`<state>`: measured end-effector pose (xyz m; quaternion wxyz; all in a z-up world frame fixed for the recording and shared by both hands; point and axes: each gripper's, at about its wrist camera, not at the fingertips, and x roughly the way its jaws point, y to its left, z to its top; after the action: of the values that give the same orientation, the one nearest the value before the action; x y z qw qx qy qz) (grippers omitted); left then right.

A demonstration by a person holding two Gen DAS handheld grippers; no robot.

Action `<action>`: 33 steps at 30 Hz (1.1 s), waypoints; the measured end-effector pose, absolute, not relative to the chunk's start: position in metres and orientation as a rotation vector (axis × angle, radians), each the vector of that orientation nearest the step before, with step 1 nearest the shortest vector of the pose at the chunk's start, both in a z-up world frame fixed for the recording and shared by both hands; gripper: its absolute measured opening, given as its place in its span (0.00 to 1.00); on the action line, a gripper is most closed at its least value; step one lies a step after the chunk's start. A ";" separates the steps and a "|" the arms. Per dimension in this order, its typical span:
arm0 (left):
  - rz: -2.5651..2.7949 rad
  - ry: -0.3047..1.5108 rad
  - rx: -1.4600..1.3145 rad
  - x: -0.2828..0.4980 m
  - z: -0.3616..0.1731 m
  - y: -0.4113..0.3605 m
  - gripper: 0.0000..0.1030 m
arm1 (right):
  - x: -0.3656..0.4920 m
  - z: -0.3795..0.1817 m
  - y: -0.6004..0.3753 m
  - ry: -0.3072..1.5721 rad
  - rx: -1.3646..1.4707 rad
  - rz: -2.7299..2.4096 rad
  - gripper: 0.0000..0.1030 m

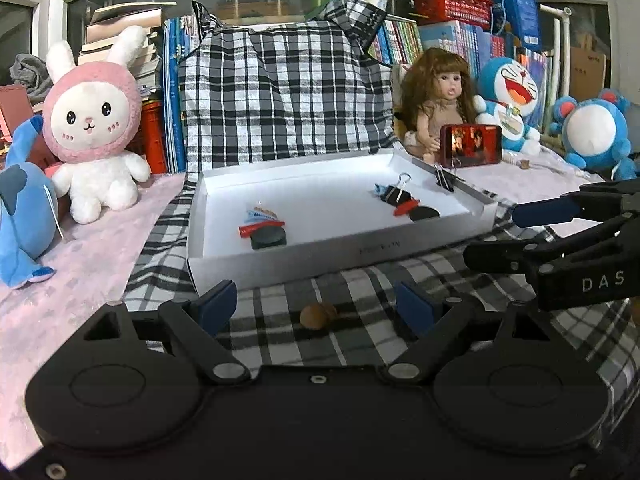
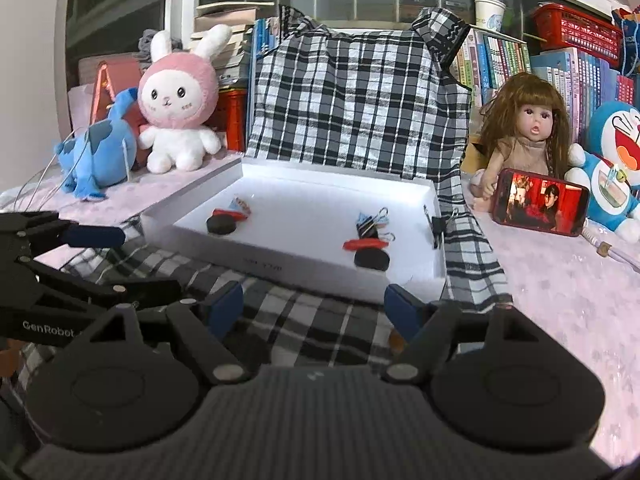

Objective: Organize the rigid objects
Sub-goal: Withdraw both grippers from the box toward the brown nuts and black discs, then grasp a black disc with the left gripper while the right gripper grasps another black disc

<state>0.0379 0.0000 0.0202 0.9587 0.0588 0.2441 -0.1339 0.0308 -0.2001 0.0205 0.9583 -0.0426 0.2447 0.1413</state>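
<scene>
Checked cloth [image 1: 360,344], shallow white tray [image 1: 340,258]

Even indoor light, fisheye-bowed edges (dark corners), slight softness

A pink-hooded rabbit toy [image 1: 94,128] sits beside a blue plush [image 1: 24,216]. A doll [image 2: 524,140] sits behind a red phone [image 2: 540,202], books [image 1: 400,42] behind.

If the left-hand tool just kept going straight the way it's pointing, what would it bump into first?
Probably the small brown nut-like object on the checked cloth, which lies between the left gripper's open fingers. Past it stands the near wall of the white box. Depth is hard to judge.
</scene>
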 end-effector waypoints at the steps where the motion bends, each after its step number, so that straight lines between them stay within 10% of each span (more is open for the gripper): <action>1: -0.272 0.498 0.122 0.037 0.019 0.000 0.83 | 0.028 0.019 -0.200 0.497 -0.092 0.289 0.84; 22: -0.363 0.553 0.140 0.019 0.005 -0.010 0.58 | 0.006 -0.006 -0.186 0.542 -0.160 0.336 0.83; 33: -0.364 0.561 0.099 0.022 0.006 -0.007 0.50 | 0.008 -0.004 -0.179 0.532 -0.181 0.345 0.63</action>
<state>0.0224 -0.0071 0.0057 0.9433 0.0488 0.2754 -0.1786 0.0083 -0.1787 -0.0041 0.9461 -0.0887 0.2614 0.1696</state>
